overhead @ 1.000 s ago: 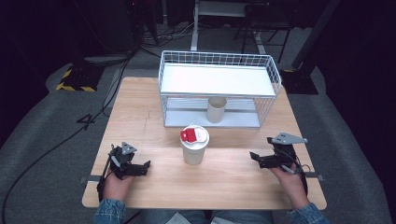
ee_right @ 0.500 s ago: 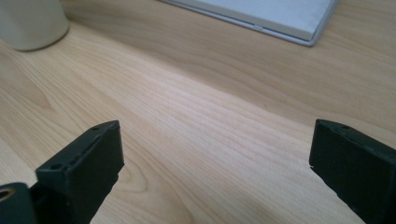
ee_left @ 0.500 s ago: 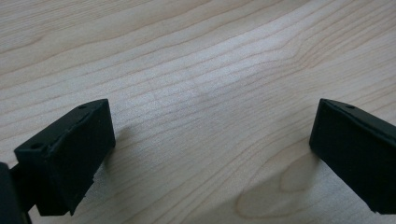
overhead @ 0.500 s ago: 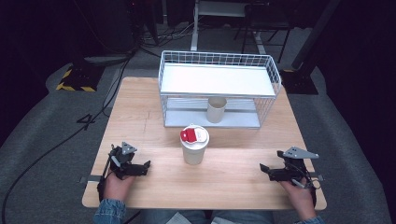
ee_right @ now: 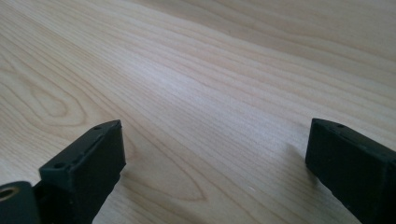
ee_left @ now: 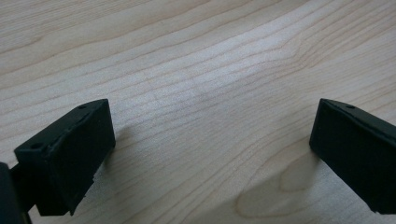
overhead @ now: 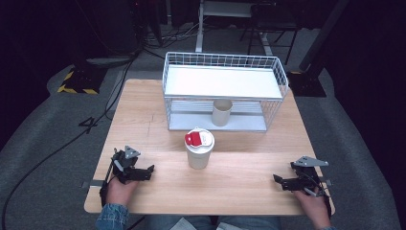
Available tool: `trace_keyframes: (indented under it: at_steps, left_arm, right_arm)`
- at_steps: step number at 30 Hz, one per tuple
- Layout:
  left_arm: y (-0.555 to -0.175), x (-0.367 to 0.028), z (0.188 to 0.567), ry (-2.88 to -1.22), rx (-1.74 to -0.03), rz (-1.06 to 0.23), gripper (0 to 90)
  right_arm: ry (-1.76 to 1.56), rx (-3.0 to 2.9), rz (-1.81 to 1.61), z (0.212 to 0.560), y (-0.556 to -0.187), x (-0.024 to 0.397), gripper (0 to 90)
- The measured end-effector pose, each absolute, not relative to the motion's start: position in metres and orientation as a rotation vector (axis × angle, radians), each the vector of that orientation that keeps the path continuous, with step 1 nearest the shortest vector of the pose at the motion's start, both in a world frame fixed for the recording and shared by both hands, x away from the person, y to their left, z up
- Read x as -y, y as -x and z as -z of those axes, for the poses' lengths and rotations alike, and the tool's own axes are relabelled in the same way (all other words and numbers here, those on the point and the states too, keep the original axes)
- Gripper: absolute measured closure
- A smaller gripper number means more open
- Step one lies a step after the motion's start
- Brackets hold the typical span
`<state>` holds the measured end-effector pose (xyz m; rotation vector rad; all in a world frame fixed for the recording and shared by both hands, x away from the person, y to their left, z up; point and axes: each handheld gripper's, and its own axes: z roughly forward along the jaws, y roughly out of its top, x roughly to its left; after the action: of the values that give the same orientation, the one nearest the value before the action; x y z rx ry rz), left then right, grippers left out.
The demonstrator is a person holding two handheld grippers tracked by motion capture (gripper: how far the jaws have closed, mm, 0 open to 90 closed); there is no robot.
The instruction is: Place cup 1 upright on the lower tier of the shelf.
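Observation:
A white lidded cup (overhead: 199, 149) with a red label on its lid stands in the middle of the wooden table (overhead: 239, 187). A beige cup (overhead: 222, 112) sits on the lower level of a white wire rack (overhead: 225, 81) behind it. My left gripper (overhead: 149, 169) rests at the front left, pointing toward the lidded cup, jaws open over bare wood (ee_left: 210, 140). My right gripper (overhead: 276, 178) lies low at the front right, pointing left. Its jaws have just been closing a little but stand open with nothing between them (ee_right: 215, 154).
The wire rack spans the back half of the table, with a white shelf on top. Cables and a yellow-black striped block (overhead: 76, 81) lie on the dark floor beyond. The table's front edge runs just behind both hands.
My right gripper has moved toward the near right corner of the table and sunk closer to the wood. The left gripper and both cups have stayed put.

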<state>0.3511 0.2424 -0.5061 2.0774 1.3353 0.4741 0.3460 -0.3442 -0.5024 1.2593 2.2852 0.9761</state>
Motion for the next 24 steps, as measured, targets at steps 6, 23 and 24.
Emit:
trace_keyframes:
  at_steps: [6,23,24]
  left_arm:
    - [-0.3507,-0.2422,0.5061,-2.079,-1.335,-0.476,0.6]
    - [-0.3499,-0.2413,0.5060,-2.078,-1.335,-0.480,1.1]
    - [-0.3498,-0.2411,0.5057,-2.079,-1.334,-0.481,1.2]
  right_arm:
    - [-1.229,-2.280,-0.957,0.5053,-0.3452,0.3427,4.1]
    - [-1.231,-2.280,-0.956,0.5054,-0.3454,0.3427,3.9]
    - [-1.231,-2.280,-0.956,0.5054,-0.3454,0.3427,3.8]
